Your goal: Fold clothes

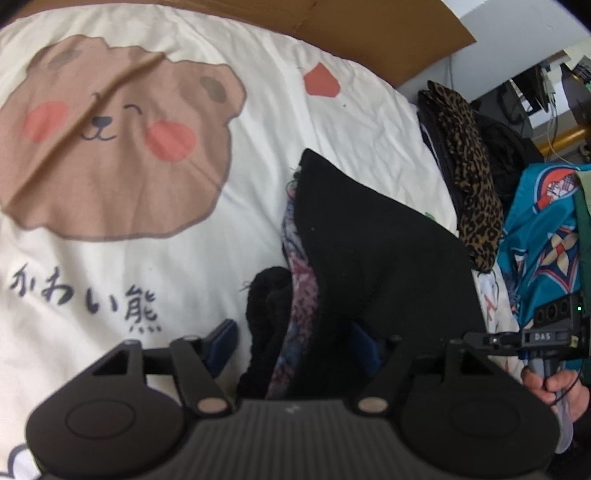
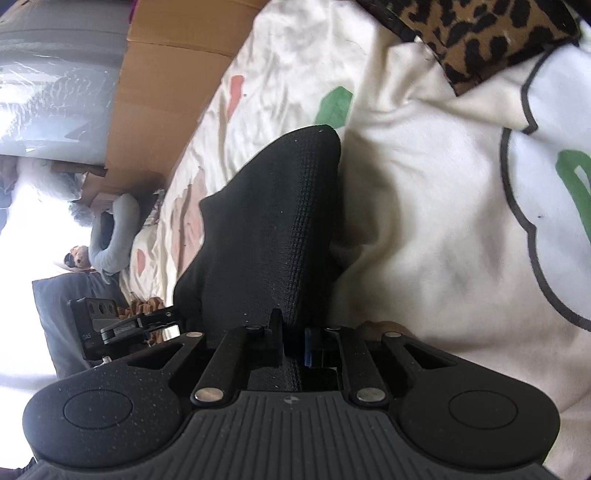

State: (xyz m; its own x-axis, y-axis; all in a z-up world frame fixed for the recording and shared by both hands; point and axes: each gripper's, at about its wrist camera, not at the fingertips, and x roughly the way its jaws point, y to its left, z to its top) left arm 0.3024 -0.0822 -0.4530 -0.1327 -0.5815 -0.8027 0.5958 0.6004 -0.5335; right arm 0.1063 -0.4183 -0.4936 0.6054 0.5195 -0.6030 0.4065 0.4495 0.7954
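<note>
Cream bear-print bedsheet (image 1: 258, 206), cardboard (image 1: 369, 33) behind, leopard-print garment (image 1: 472, 173)

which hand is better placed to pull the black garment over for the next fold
Right, probably. The right gripper is shut on the black garment, while the left gripper stands open around bunched cloth, gripping nothing.

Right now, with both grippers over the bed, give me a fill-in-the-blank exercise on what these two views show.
1. The right gripper is shut on a garment whose colour is ____.
2. The left gripper has its jaws ____, with cloth lying between them.
3. The animal face printed on the bedsheet is a ____.
4. The folded cloth lying by the bed's edge has a ____ pattern.

Missing words: black; open; bear; leopard
</note>
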